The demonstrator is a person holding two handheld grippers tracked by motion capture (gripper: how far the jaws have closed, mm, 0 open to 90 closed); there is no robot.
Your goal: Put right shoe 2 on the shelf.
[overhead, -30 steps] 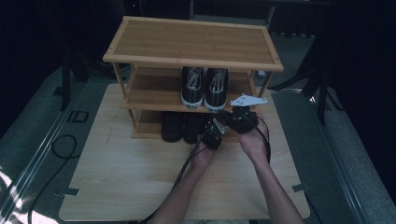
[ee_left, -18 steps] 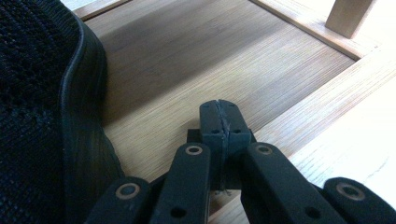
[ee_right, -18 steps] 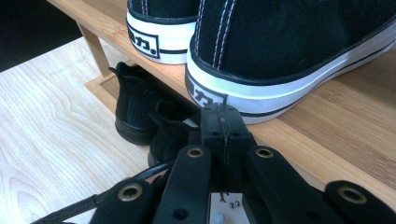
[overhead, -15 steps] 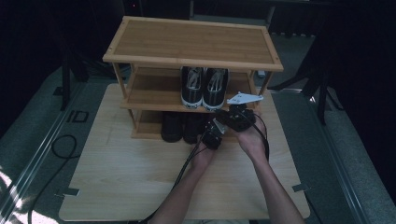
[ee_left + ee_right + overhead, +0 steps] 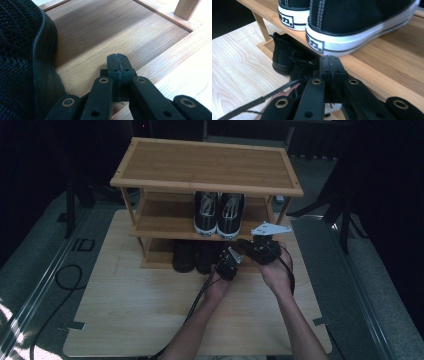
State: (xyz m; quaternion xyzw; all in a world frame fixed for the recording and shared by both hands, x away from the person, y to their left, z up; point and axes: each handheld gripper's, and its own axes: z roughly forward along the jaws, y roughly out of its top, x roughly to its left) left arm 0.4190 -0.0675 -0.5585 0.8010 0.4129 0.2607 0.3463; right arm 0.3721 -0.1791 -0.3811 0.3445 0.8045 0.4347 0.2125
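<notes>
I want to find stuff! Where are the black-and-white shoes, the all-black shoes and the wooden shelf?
black-and-white shoes (image 5: pixel 218 214), high view, on the laces between the pair.
all-black shoes (image 5: pixel 184 256), high view, on the left shoe's heel.
wooden shelf (image 5: pixel 200 165), high view, on its bare top board.

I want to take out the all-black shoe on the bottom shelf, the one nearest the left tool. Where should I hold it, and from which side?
Probably the heel collar of the black shoe: its heel faces the open front of the rack's bottom shelf, so come in from the front. The left tool is shut and would have to open first.
</notes>
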